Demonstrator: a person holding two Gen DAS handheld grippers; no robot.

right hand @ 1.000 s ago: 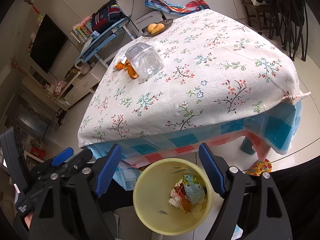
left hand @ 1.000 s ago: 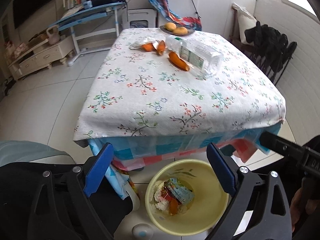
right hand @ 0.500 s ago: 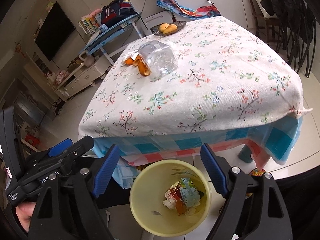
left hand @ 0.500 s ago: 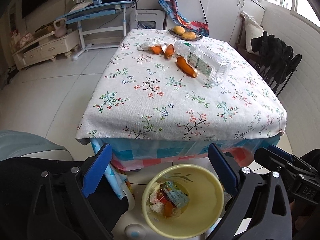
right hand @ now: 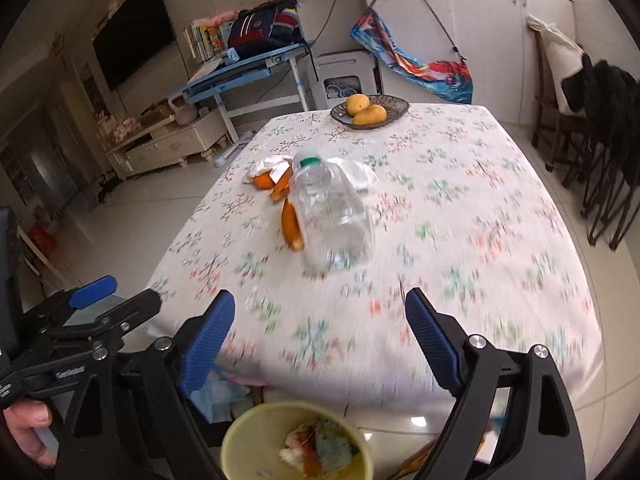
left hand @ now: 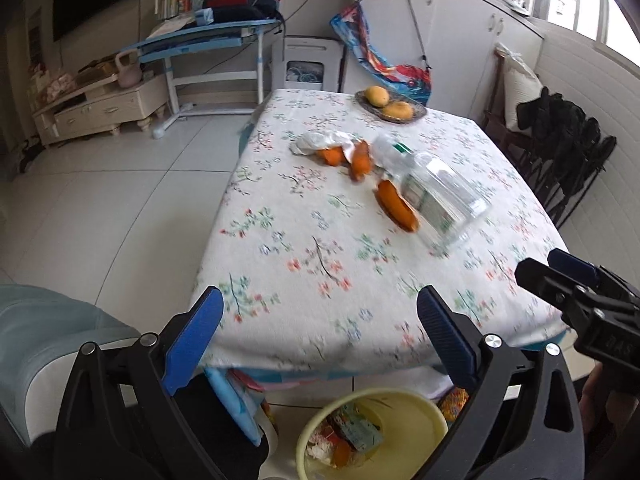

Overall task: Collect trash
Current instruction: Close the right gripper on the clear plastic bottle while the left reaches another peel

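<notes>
Since the yellow bin point(right hand: 296, 440) on the floor already holds scraps, the plastic bottle point(right hand: 330, 216) lying on the floral tablecloth point(right hand: 460, 240) is judged the next target. From the right gripper point(right hand: 320, 344), whose empty jaws are widening, the bottle is seen at twelve o'clock, its long axis running away, cap farthest. From the left gripper point(left hand: 320, 340), spread wide and empty, it is seen at one o'clock, so the right is judged nearer.

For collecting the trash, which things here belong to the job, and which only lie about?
Belong to the job:
- clear plastic bottle with green cap, lying on the table
- orange peel pieces
- crumpled white wrapper
- yellow round waste bin, already holding trash

Only lying about:
- dark dish of yellow fruit
- floral tablecloth
</notes>
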